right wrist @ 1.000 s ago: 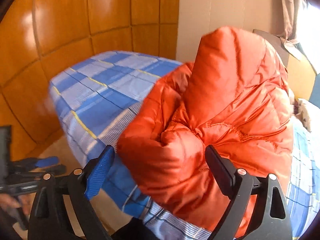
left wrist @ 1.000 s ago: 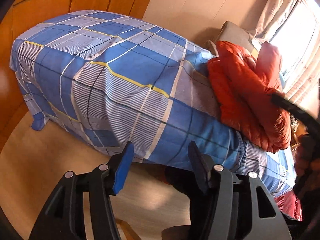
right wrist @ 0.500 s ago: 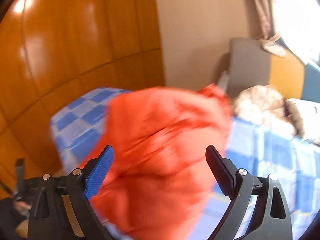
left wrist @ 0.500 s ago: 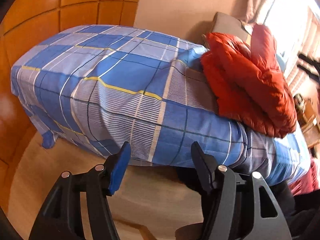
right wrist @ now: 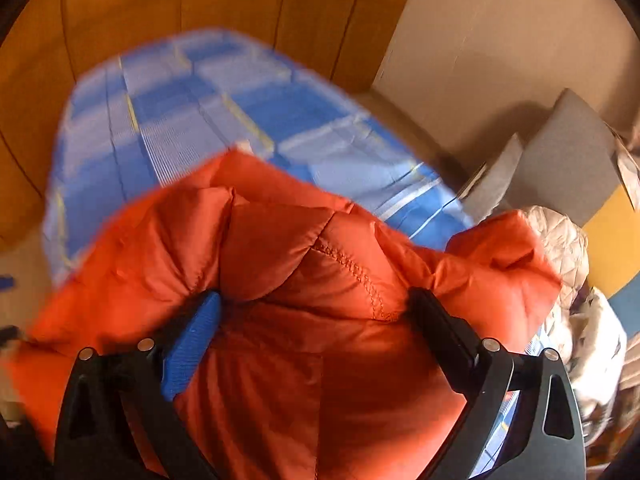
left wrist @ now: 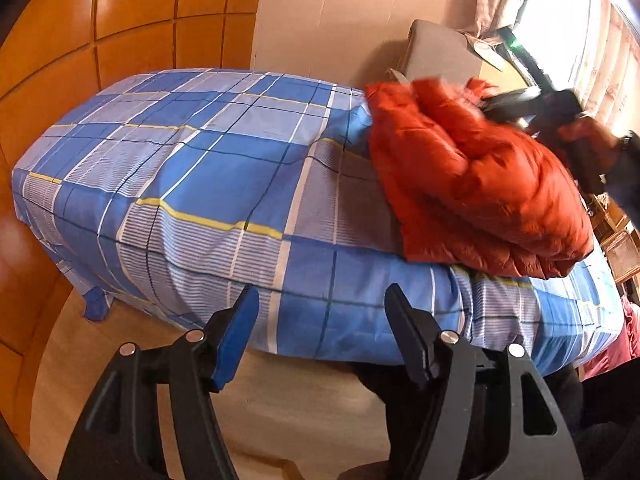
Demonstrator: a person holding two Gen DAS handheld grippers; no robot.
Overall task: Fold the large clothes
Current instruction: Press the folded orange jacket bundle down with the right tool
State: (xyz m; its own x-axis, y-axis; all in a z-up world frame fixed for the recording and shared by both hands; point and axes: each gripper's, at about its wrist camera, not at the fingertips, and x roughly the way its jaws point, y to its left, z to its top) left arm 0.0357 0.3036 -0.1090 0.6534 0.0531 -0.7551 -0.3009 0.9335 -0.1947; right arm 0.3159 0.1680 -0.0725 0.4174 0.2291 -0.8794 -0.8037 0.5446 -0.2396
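Motion blur smears the right claw [left wrist: 516, 102] above the orange jacket [left wrist: 476, 184], hiding how its jaws stand there. The jacket covers part of the blurred checked bed [right wrist: 192, 92], and its lower folds run off the frame's bottom edge.

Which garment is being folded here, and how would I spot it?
Find the bed with the blue checked sheet. Near its window end lies a puffy orange down jacket, quilted and shiny. The pale beige quilted garment beside it is far duller.

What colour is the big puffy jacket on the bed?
The quilted puffy jacket is bright orange-red, clearest in the left wrist view, lying on the blue checked bedsheet.
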